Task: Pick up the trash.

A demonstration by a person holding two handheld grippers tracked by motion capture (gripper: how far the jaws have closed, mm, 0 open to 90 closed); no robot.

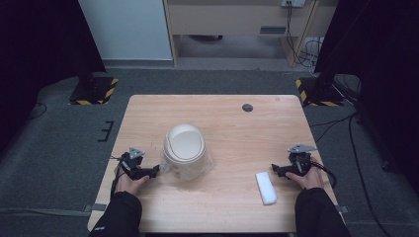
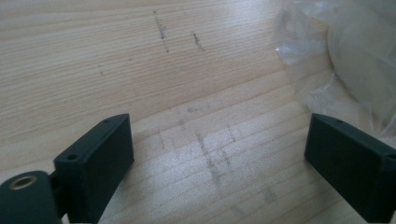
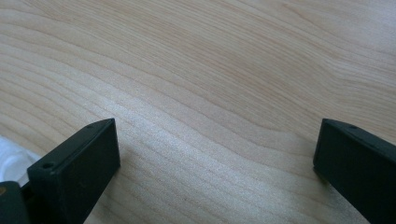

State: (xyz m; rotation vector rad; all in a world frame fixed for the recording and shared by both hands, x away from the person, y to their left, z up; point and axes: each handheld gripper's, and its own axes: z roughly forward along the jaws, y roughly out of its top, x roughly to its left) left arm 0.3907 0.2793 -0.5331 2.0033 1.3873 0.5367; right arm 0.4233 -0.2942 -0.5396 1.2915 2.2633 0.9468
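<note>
A cream, dome-topped plastic bin with a swing lid (image 1: 184,150) stood on the light wooden surface (image 1: 232,123), wrapped at its base in crinkled clear plastic film (image 1: 210,163). Its rounded top faced up and its lid slot ran roughly away from the person, tilted slightly to the bin's left. The left tool (image 1: 154,171) sat just beside the bin's lower left edge, its tip close to the film; I could not tell whether they touched. In the left gripper view that tool (image 2: 219,149) was released, jaws spread wide over bare wood, with the film (image 2: 322,60) at the upper right.

To the right of the bin and nearer the person lay a white, folded rectangular cloth (image 1: 266,187), its long axis running away from the person. The right tool (image 1: 274,169) rested well to the bin's right, just above the cloth's far end. In the right gripper view it (image 3: 217,154) was likewise released, jaws apart, with a white edge of the cloth (image 3: 11,158) at lower left.

A small dark round disc (image 1: 247,107) sat on the surface beyond the bin, toward the far right.
</note>
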